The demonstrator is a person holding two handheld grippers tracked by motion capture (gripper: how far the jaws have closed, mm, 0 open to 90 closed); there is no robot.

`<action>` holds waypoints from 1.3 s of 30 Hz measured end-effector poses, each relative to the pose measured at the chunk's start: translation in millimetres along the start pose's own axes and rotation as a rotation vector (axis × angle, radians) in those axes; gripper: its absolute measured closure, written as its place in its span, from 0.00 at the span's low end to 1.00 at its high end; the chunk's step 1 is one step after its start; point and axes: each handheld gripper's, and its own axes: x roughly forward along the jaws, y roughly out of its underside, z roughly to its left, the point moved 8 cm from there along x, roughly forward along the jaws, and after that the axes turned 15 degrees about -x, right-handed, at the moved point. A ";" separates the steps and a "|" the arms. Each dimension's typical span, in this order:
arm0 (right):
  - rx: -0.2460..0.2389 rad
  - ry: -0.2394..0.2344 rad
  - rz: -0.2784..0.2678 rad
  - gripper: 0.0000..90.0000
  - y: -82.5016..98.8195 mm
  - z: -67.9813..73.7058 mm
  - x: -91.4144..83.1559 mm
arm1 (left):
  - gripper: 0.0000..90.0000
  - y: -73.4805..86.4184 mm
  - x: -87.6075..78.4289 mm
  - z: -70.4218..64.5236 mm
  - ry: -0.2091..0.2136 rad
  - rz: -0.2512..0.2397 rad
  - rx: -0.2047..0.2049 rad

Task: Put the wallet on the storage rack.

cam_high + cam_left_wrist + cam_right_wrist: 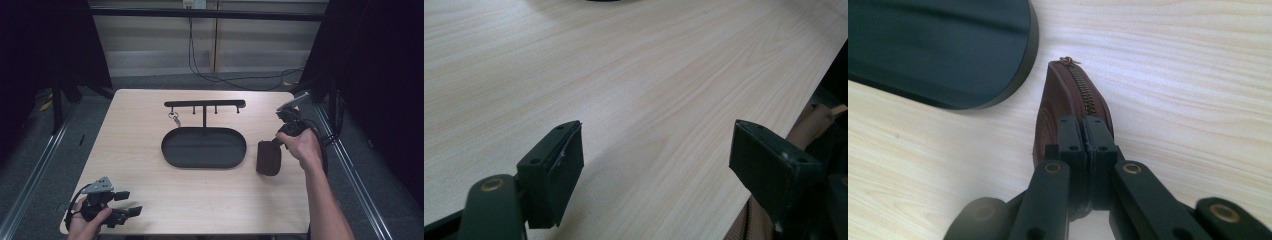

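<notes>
At right of the frame, the brown zip pouch (pixel 268 157) is pinched by the shut right tongs (pixel 1083 132), likely for lifting toward the black tray (pixel 172 150). At lower left, the left tongs (pixel 131 203) are held wide open and empty over the surface (pixel 210 195).

pouch (pixel 1068 100) near end: hidden behind jaws | tray (pixel 948 50): cut off top-left

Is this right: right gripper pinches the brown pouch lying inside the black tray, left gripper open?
Not quite. The brown pouch, pinched by the right gripper, is on the table beside the black tray, per the high view. The left gripper is open.
</notes>
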 end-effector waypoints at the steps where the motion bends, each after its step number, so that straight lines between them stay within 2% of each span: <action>1: -0.004 0.008 -0.003 0.98 -0.8 -0.6 -1.6 | 0.24 -0.1 -0.1 0.3 0.000 0.000 0.001; 9: -0.003 0.027 -0.025 0.98 -6.3 -0.9 -13.0 | 0.24 -0.6 0.1 0.5 -0.001 -0.001 0.002; 23: -0.021 0.054 -0.029 0.98 -15.5 0.5 -31.1 | 0.24 0.2 0.9 0.8 0.006 0.007 -0.002; 28: -0.022 0.056 -0.049 0.98 -20.6 2.0 -38.8 | 0.23 1.2 1.2 -2.5 0.012 0.014 0.004; 32: -0.022 0.061 -0.057 0.98 -25.6 3.8 -42.8 | 0.23 2.2 1.4 -4.2 0.010 0.024 0.024; 39: -0.023 0.038 -0.075 0.98 -29.1 10.3 -45.3 | 0.23 2.0 0.8 -4.3 0.008 0.019 0.015</action>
